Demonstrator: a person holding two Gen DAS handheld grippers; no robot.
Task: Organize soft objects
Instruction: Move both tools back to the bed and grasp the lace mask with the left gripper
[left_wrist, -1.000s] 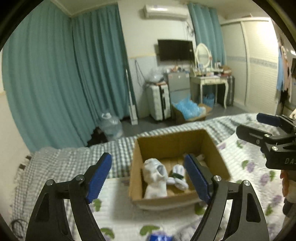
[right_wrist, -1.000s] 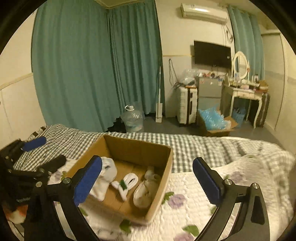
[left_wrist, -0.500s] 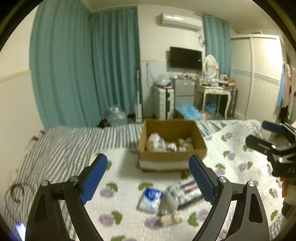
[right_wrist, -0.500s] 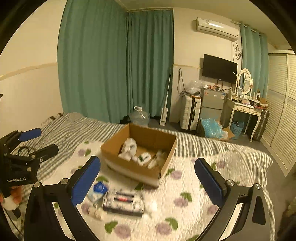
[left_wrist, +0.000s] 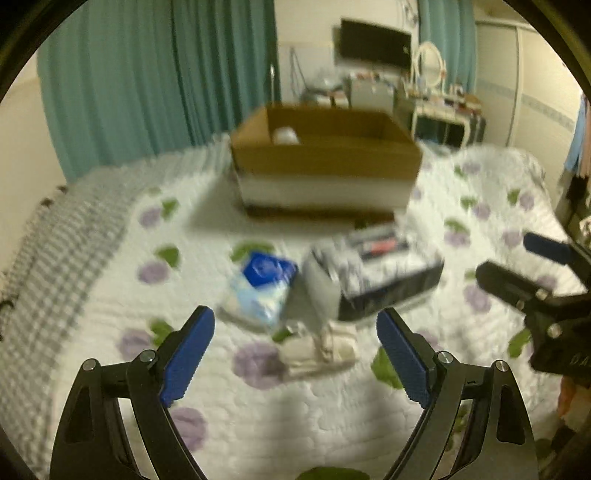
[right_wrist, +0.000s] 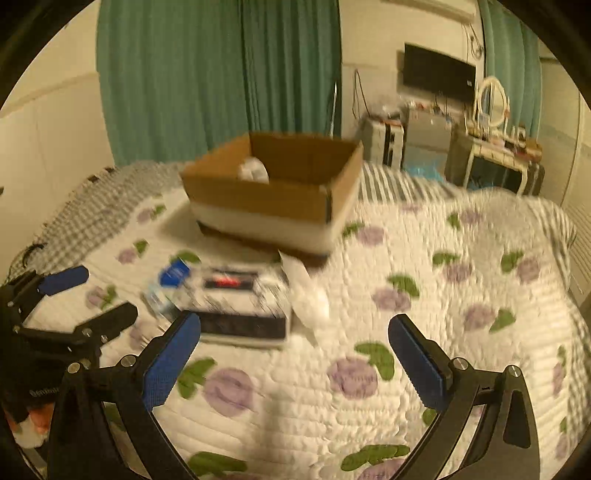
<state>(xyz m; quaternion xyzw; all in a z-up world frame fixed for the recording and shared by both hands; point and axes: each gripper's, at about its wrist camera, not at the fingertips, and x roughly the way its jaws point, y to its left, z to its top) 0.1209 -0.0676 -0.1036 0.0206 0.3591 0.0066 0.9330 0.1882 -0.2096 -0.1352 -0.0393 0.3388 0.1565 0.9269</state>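
A cardboard box (left_wrist: 325, 158) stands on the flowered quilt (left_wrist: 110, 302) with a white soft item (left_wrist: 285, 136) inside; the box also shows in the right wrist view (right_wrist: 273, 192). In front of it lie a blue-and-white packet (left_wrist: 264, 286), a grey soft item (left_wrist: 319, 291), a dark striped pack (left_wrist: 384, 273) and a beige rolled sock (left_wrist: 319, 350). My left gripper (left_wrist: 295, 354) is open and empty, low over the sock. My right gripper (right_wrist: 295, 354) is open and empty, behind the striped pack (right_wrist: 240, 306) and a white soft item (right_wrist: 308, 291).
Teal curtains (right_wrist: 221, 74) hang behind the bed. A wall TV (right_wrist: 437, 74), a suitcase (right_wrist: 380, 144) and a dressing table (right_wrist: 495, 155) stand beyond the bed. A grey checked blanket (left_wrist: 44, 236) covers the left side of the bed.
Both grippers have pulled back from the box and come down low over the quilt. The loose items in front of the box are now close, and the view is blurred by motion.
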